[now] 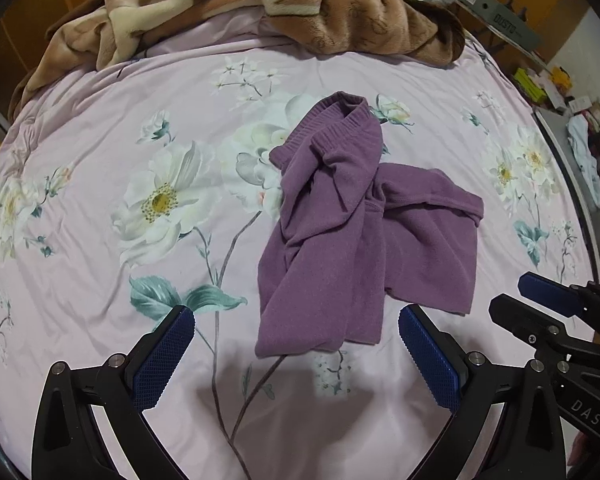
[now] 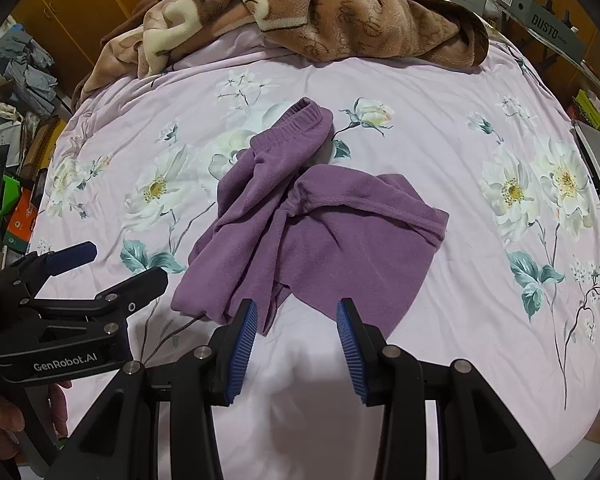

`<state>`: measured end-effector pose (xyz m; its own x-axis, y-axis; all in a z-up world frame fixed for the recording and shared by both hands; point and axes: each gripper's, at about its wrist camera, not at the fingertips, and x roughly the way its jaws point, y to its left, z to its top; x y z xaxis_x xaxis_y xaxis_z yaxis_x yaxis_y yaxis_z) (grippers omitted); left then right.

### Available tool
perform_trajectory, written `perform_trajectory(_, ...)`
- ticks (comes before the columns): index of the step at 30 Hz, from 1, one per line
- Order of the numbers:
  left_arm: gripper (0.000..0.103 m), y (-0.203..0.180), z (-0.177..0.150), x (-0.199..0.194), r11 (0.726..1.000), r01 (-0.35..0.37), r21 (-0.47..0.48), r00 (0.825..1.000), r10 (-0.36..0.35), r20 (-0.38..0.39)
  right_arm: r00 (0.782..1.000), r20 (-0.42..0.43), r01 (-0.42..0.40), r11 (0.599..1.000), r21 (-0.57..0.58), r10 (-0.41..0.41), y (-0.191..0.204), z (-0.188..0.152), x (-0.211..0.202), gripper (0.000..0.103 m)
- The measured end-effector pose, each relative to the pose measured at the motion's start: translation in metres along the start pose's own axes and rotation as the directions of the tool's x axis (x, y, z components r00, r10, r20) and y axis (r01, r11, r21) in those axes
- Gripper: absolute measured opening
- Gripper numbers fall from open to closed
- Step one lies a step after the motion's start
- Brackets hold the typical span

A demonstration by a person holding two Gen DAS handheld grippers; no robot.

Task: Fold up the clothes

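Garment [image 1: 340, 232] purple, crumpled mid-bed [image 1: 100, 184], waistband far, loose ends near | my left tongs [image 1: 296, 356] apart, empty, just short of its near edge | my right tongs [image 2: 296, 348] apart, empty, same | step: judged unfolded; next wants an edge gripped and spread flat | containers: boxes far right, contents unclear

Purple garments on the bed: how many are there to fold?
1. A single crumpled purple garment lies mid-bed on the floral sheet, just ahead of both open grippers, left gripper and right gripper. The brown blanket could hide others.
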<state>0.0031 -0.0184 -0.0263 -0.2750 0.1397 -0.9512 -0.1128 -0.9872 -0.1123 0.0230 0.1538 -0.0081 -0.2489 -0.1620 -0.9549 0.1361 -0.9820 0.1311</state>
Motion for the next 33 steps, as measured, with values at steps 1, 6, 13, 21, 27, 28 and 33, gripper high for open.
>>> perform_trajectory(1, 0.102, 0.000, 0.001, 0.000, 1.000, 0.003, 0.000, 1.000, -0.003, 0.003, 1.000, 0.000, 0.001, 1.000, 0.000, -0.001, 0.000, 0.000, 0.000, 0.042)
perform_trajectory(6, 0.102, -0.001, 0.003, 0.000, 1.000, 0.003, 0.011, 1.000, -0.003, 0.013, 1.000, -0.005, 0.002, 1.000, 0.001, -0.002, 0.000, 0.004, 0.004, 0.042)
perform_trajectory(13, 0.103, 0.003, 0.009, 0.003, 1.000, 0.001, 0.008, 1.000, -0.001, -0.005, 1.000, -0.012, -0.002, 1.000, 0.002, 0.002, 0.001, 0.009, 0.007, 0.042)
perform_trajectory(21, 0.103, 0.007, 0.014, 0.005, 1.000, -0.008, -0.005, 1.000, 0.008, -0.003, 1.000, -0.010, 0.000, 1.000, 0.005, 0.000, 0.001, 0.013, 0.009, 0.042)
perform_trajectory(27, 0.103, 0.005, 0.015, 0.002, 1.000, -0.004, 0.016, 1.000, 0.004, 0.013, 1.000, -0.006, -0.001, 1.000, 0.009, 0.002, 0.001, 0.014, 0.009, 0.042)
perform_trajectory(28, 0.103, 0.005, 0.015, 0.001, 1.000, -0.009, 0.023, 1.000, 0.009, 0.014, 1.000, -0.005, -0.004, 1.000, 0.010, 0.004, 0.001, 0.014, 0.009, 0.042)
perform_trajectory(33, 0.103, 0.007, 0.012, 0.001, 1.000, -0.012, 0.014, 1.000, 0.012, 0.007, 1.000, 0.002, -0.014, 1.000, -0.002, 0.014, 0.006, 0.014, 0.008, 0.043)
